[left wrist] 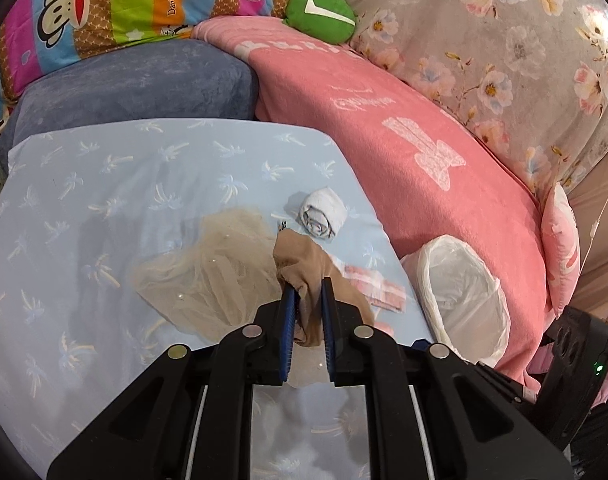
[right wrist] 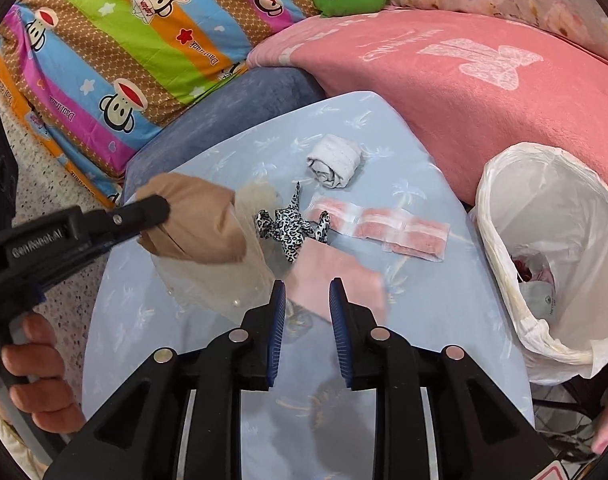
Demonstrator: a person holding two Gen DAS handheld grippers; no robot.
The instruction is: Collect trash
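My left gripper [left wrist: 307, 285] is shut on a tan stocking [left wrist: 304, 268], held above the light blue table [left wrist: 104, 200]; the stocking also shows in the right wrist view [right wrist: 200, 220]. Under it lies beige tulle netting [left wrist: 216, 276]. My right gripper [right wrist: 306, 286] is open, low over a pink cloth [right wrist: 336, 276], touching nothing. On the table lie a leopard-print ribbon [right wrist: 288, 228], a strip of pink sachets [right wrist: 388, 230] and a rolled white sock [right wrist: 336, 160]. A white-lined trash bin [right wrist: 544, 240] stands at the table's right edge, with some trash inside.
A pink blanket [right wrist: 464, 92] covers the sofa behind the table. A blue-grey cushion [left wrist: 136, 80], a striped monkey-print quilt [right wrist: 124, 40] and a green pillow [left wrist: 322, 10] lie at the back. A floral cover [left wrist: 504, 60] is at the right.
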